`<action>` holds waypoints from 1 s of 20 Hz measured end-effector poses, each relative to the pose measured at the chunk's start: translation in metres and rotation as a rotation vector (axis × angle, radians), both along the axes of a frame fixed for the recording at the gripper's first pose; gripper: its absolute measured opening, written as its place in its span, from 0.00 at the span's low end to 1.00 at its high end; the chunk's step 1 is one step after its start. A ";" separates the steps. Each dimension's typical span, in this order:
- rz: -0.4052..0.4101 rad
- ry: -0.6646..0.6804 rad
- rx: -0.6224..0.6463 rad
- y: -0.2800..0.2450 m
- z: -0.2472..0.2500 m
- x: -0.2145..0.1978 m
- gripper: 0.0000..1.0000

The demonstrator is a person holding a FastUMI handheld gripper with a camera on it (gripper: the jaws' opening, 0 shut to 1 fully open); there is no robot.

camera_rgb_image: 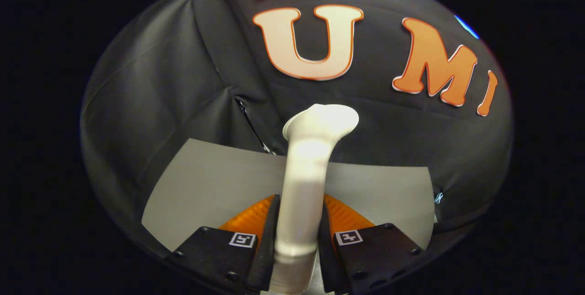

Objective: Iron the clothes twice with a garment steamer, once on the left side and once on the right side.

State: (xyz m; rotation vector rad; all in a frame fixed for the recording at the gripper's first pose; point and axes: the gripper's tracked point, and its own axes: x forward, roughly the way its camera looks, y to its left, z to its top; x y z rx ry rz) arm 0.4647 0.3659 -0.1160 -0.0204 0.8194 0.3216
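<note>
Gripper view had my gripper (299,222) clamped on the garment steamer (305,180), its 2 fingers (267,235) pressing the white handle from either side, so the tool was closed around it rather than loose. The steamer rose straight up from between the fingers as a smooth white tube and widened at the top into a flared head (322,121) that tipped a little toward my right. That head stood beyond the fingertips, in front of the black cloth wall (160,93) of the booth. Below it, behind the handle and spreading to both sides of my fingers, lay a flat grey tabletop (205,185), its far edge meeting the cloth. The cloth showed folds and a seam (251,126) just left of the steamer's neck. I could not tell from here whether the steamer's head touched the cloth or stood clear of it.
</note>
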 end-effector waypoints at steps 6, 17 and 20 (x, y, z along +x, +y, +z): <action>0.052 -0.119 0.055 0.000 0.036 -0.045 0.46; 0.215 -0.430 0.207 -0.051 0.125 -0.219 0.46; 0.251 -0.482 0.228 -0.086 0.151 -0.271 0.46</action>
